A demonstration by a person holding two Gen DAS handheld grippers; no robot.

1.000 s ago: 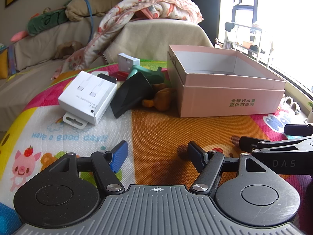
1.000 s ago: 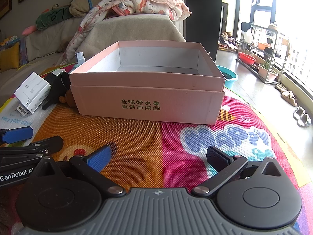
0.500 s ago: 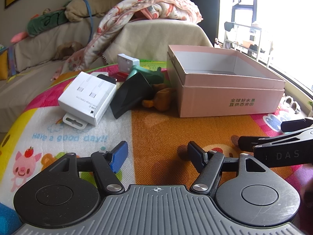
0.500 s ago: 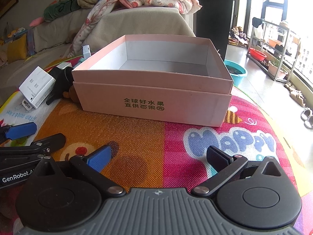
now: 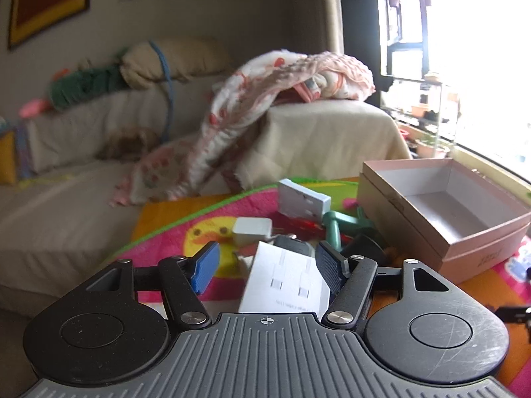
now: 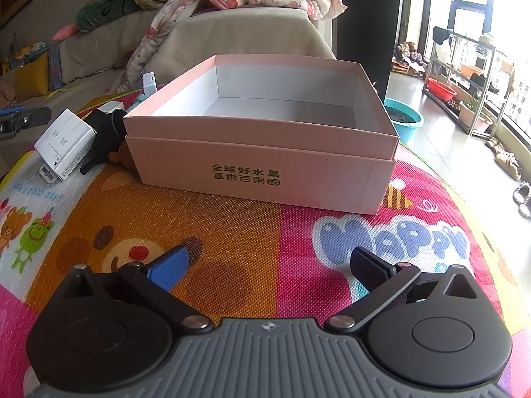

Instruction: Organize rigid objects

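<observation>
My left gripper [image 5: 267,272] is open, hovering over a white charger box [image 5: 285,282] that lies between its fingers; the right pad sits near the box's edge. Behind it lie a small white adapter [image 5: 252,229], a white cartridge-like box [image 5: 303,202], a green dumbbell [image 5: 345,225] and a black object [image 5: 365,248]. The empty pink cardboard box [image 5: 464,232] stands to the right. My right gripper [image 6: 268,267] is open and empty, low over the mat in front of the pink box [image 6: 265,172]. The white box [image 6: 64,146] and the black object [image 6: 103,132] show left of it.
Everything rests on a colourful play mat [image 6: 232,232]. A covered sofa [image 5: 66,172] with a blanket [image 5: 265,99] stands behind. The left gripper's tip [image 6: 23,119] shows at the far left of the right wrist view. A teal basin [image 6: 403,121] sits on the floor.
My left gripper has risen and moved forward-left to the pile, and the white charger box is now between its open fingers. My right gripper has edged closer to the pink box.
</observation>
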